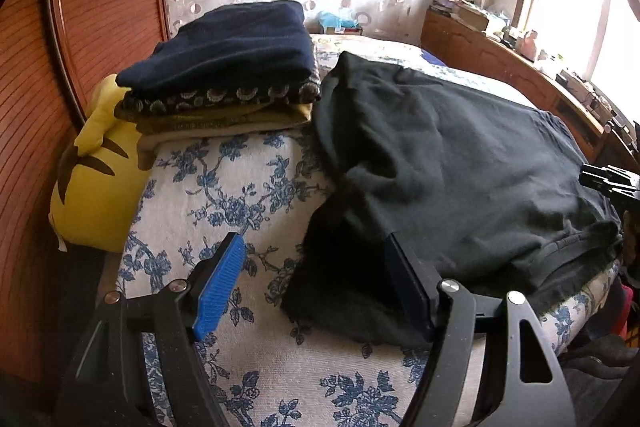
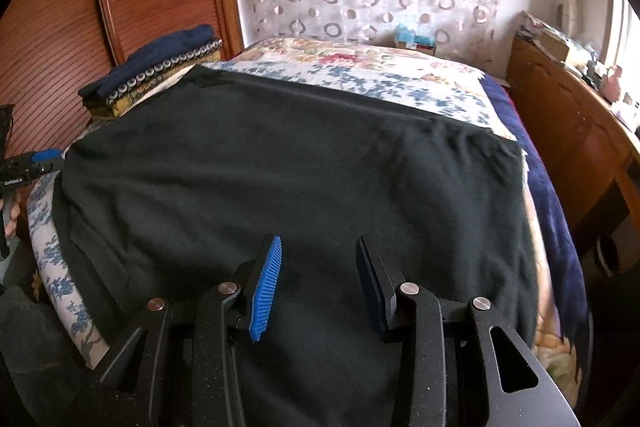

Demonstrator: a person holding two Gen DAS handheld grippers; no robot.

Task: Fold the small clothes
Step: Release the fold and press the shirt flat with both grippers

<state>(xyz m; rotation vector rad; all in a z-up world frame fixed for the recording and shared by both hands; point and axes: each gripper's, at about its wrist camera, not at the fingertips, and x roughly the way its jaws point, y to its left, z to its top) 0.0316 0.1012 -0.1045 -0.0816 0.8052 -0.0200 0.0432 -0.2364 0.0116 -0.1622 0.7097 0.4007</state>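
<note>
Our left tool (image 1: 312, 291) gapes wide beside the black garment's (image 1: 460, 163) near corner, gripping nothing; our right tool (image 2: 318, 285) hovers half-open over its middle, also empty. We see the garment spread flat across the bed (image 1: 240, 187), not yet folded. A folded stack (image 1: 224, 67) sits behind it, so we judge several pieces done.

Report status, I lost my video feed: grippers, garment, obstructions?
Left gripper open at black garment's corner. Right gripper open above it. Garment spread, unfolded. Folded stack alongside, apart.
</note>
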